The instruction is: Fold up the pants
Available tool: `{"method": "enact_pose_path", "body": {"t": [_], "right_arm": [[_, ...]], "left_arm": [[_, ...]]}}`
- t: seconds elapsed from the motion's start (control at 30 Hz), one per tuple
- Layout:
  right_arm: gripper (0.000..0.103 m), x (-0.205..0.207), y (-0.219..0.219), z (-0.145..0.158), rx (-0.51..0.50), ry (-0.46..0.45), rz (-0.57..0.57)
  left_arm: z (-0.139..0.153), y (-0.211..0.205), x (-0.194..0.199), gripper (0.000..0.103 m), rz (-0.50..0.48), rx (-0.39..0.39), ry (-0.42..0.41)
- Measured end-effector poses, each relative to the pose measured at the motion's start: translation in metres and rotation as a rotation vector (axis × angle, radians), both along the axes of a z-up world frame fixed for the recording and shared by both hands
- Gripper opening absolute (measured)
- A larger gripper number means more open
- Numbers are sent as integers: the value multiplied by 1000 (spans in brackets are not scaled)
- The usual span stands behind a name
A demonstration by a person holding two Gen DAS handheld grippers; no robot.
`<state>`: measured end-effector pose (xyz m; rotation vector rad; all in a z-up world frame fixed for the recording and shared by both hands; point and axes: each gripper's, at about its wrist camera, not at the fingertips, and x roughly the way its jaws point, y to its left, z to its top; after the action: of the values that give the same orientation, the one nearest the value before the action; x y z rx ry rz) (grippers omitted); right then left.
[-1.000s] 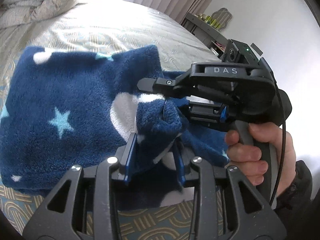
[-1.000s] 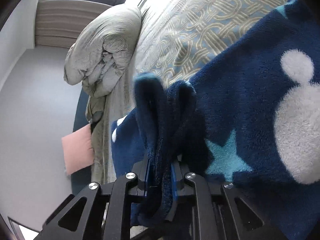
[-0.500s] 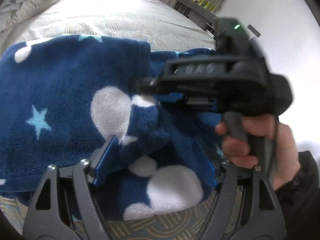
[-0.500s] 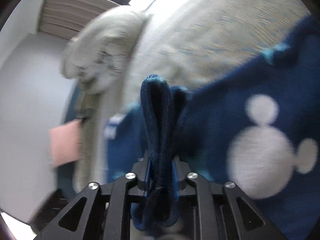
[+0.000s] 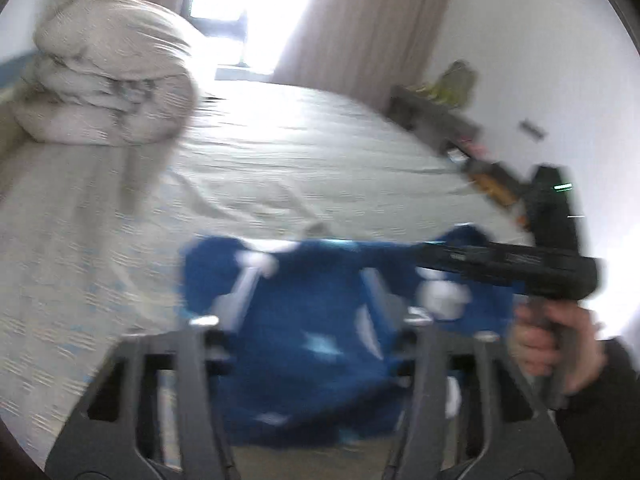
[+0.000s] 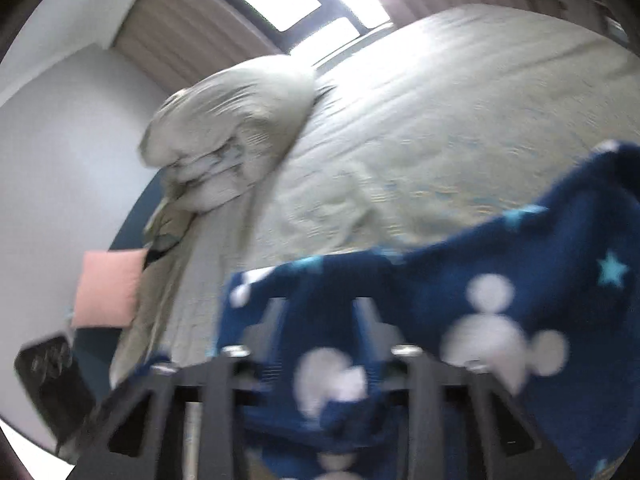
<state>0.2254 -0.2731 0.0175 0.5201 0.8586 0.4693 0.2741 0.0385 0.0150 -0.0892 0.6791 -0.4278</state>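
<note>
From the left wrist, the left gripper (image 5: 308,312) has sprung wide and let go; the pants (image 5: 312,344) lie bunched on the bed (image 5: 280,168). From the right wrist, the right gripper (image 6: 320,320) has opened too (blurred), fleece freed: this fold looks finished.

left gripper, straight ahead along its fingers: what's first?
Likely the navy fleece pants, lying between and just beyond the open left gripper, on the beige patterned bedspread. Frame is blurred, so depth is uncertain.

Navy fleece pants (image 5: 304,332), white mouse-head shapes, light-blue stars, lying rumpled on pale bedspread
</note>
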Motion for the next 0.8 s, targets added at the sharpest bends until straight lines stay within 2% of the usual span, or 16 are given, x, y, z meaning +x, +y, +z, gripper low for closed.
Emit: {"method": "enact_pose_path", "body": {"t": [0.03, 0.1, 0.2, 0.27, 0.3, 0.33, 0.37, 0.4, 0.47, 0.53, 0.63, 0.73, 0.8], "right_arm": [[18, 3, 13, 1, -17, -6, 20], [18, 7, 35, 0, -76, -13, 21], [18, 13, 59, -22, -191, 16, -10], [18, 9, 68, -46, -307, 51, -25], [18, 3, 66, -56, -359, 56, -24], [16, 0, 68, -66, -402, 48, -10], [15, -7, 65, -73, -425, 7, 18], [14, -10, 61, -76, -435, -11, 25], [13, -17, 50, -74, -434, -25, 17], [13, -19, 38, -74, -405, -18, 2], [13, -21, 32, -72, -398, -15, 2], [16, -34, 31, -60, -400, -28, -33], [16, -49, 31, -51, -399, -61, -69]], "left_arm": [[-6, 3, 10, 34, 20, 29, 17], [-26, 5, 27, 33, 74, 96, 54], [-64, 13, 43, 33, 118, 177, 115], [-96, 14, 49, 37, 112, 224, 177], [-107, 13, 53, 43, 100, 235, 193], [-113, 16, 53, 50, 91, 221, 167], [-114, 21, 52, 57, 100, 213, 143], [-114, 26, 54, 67, 116, 212, 154], [-113, 38, 62, 67, 109, 132, 202], [-103, 42, 61, 66, 101, 112, 213], [-83, 41, 50, 62, 111, 154, 142], [-63, 46, 33, 62, 98, 91, 99], [-61, 44, 24, 61, 91, 92, 88]]}}
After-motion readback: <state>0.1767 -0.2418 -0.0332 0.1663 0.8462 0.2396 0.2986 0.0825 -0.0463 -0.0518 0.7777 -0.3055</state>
